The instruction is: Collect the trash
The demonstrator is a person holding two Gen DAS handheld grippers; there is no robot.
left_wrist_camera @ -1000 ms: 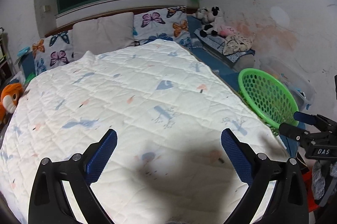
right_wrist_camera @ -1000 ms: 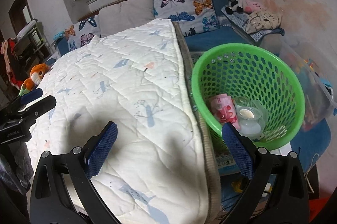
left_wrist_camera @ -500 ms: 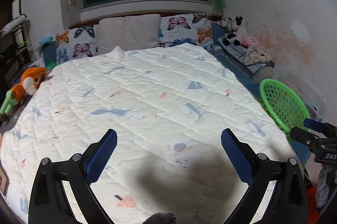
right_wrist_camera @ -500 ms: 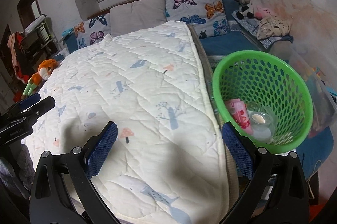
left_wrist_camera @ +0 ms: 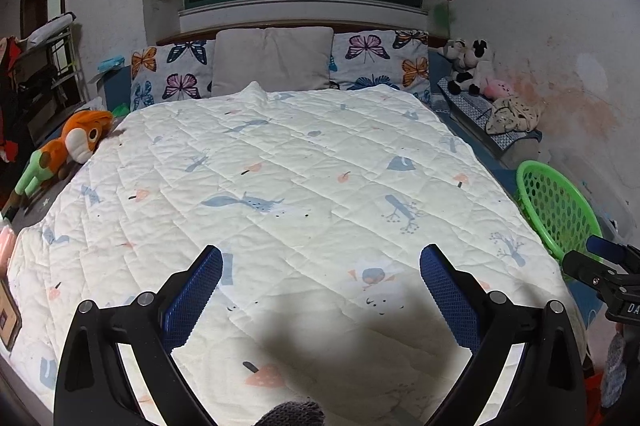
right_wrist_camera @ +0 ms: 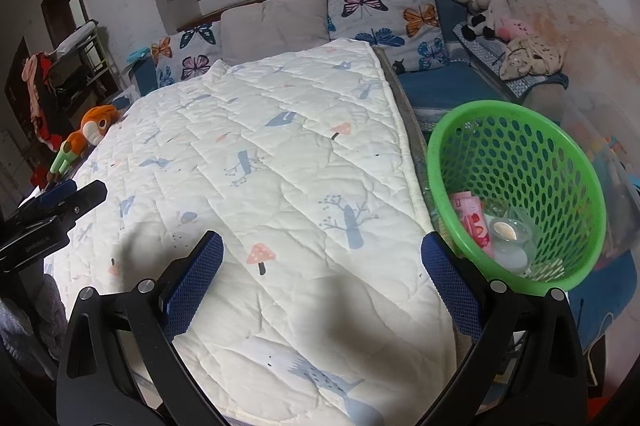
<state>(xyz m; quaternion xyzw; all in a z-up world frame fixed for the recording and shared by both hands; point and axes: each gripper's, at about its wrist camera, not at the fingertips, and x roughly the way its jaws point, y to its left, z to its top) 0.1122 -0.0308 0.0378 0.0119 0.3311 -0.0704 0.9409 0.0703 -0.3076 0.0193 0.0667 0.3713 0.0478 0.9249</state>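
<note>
A green perforated basket (right_wrist_camera: 576, 258) stands beside the bed's right edge; its rim (left_wrist_camera: 532, 201) also shows in the left wrist view. Inside lie a pink wrapper (right_wrist_camera: 472, 218) and a clear plastic cup (right_wrist_camera: 508, 238). My left gripper (left_wrist_camera: 320, 290) hovers open over the foot of the white quilt (left_wrist_camera: 300, 193), nothing between its blue pads. My right gripper (right_wrist_camera: 320, 286) is open over the quilt's right corner (right_wrist_camera: 300, 205), its right finger (right_wrist_camera: 448, 286) just left of the basket. Each gripper appears at the edge of the other's view.
Butterfly pillows (left_wrist_camera: 372, 61) and a grey pillow (left_wrist_camera: 272, 59) line the headboard. An orange plush toy (left_wrist_camera: 76, 141) lies at the bed's left edge. Stuffed animals (right_wrist_camera: 488, 9) and a cloth sit on a blue bench by the right wall. A shelf (right_wrist_camera: 76, 65) stands far left.
Both grippers have drawn back from the bed and risen, so more of the quilt and headboard shows. The basket has shifted right in both views. Both stay open.
</note>
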